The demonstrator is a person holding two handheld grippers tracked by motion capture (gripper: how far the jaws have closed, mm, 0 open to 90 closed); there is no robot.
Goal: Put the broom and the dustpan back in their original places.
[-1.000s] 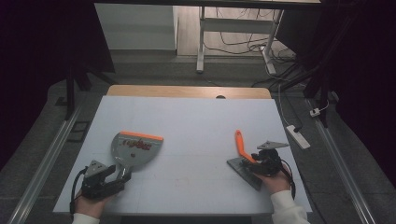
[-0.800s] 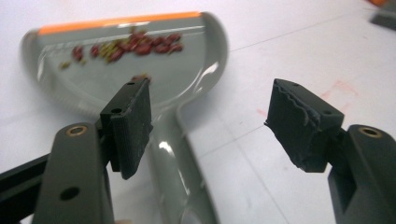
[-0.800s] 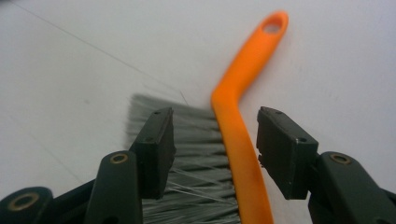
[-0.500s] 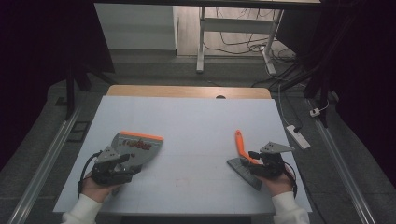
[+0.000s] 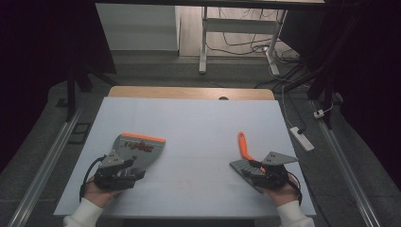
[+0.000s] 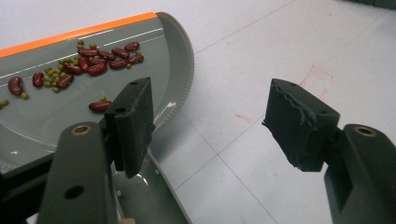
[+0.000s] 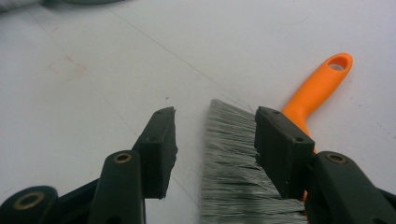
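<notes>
Flat grey plastic dustpan [image 5: 137, 149] with an orange front strip and a finely ribbed curved rim, lying front-left on the matte white table [image 5: 198, 127]. Small hand brush [image 5: 246, 158] with a smooth orange handle and stiff grey bristles, lying front-right. Seen close in the left gripper view but not from above: glossy red kidney beans [image 6: 95, 68] and tiny green beans [image 6: 56, 74] scattered in the pan. Left gripper [image 6: 208, 114] spread wide, holding nothing, one rough pad above the pan's edge. Right gripper [image 7: 215, 140] parted, straddling the bristles, not closed on them.
</notes>
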